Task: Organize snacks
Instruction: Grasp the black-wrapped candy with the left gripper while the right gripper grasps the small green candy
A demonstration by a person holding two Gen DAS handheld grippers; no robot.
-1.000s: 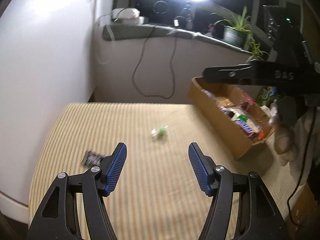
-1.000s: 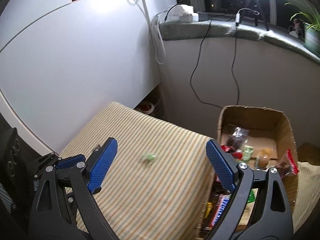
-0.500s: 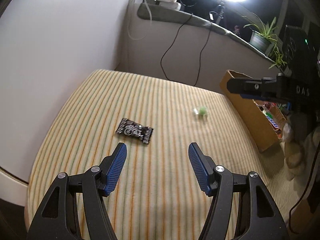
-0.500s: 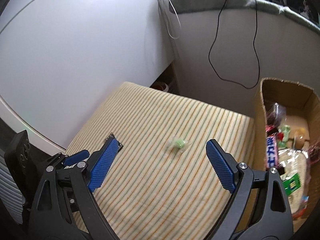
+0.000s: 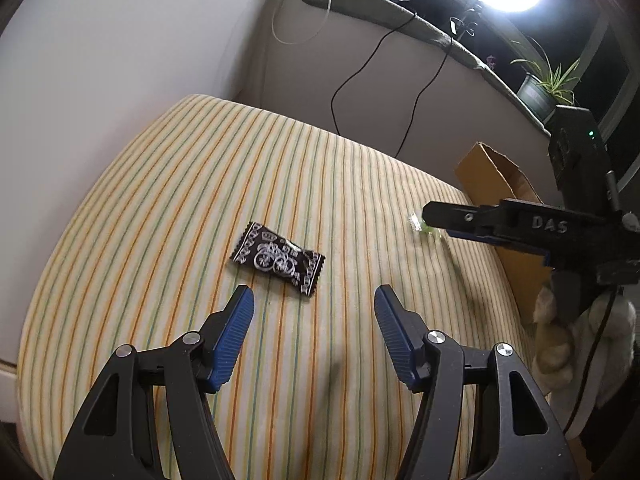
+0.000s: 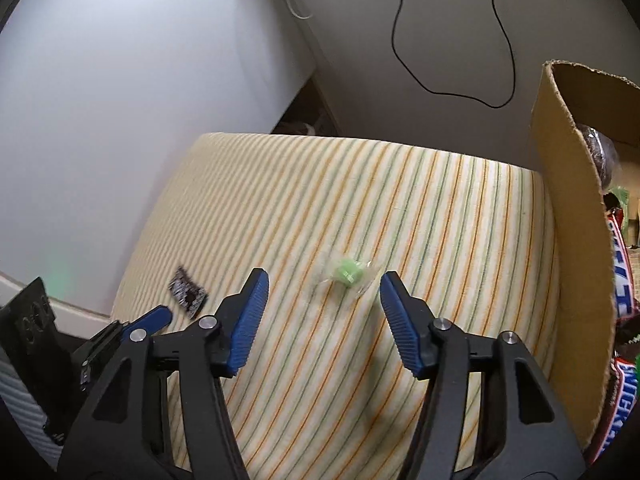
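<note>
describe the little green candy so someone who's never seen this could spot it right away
Start at the striped cloth surface with the open cardboard box of snacks along its edge. The green candy lies loose on the stripes near that box, just ahead of the right gripper. It is small, round and clear-wrapped, unlike the flat black patterned packet further from the box.
</note>
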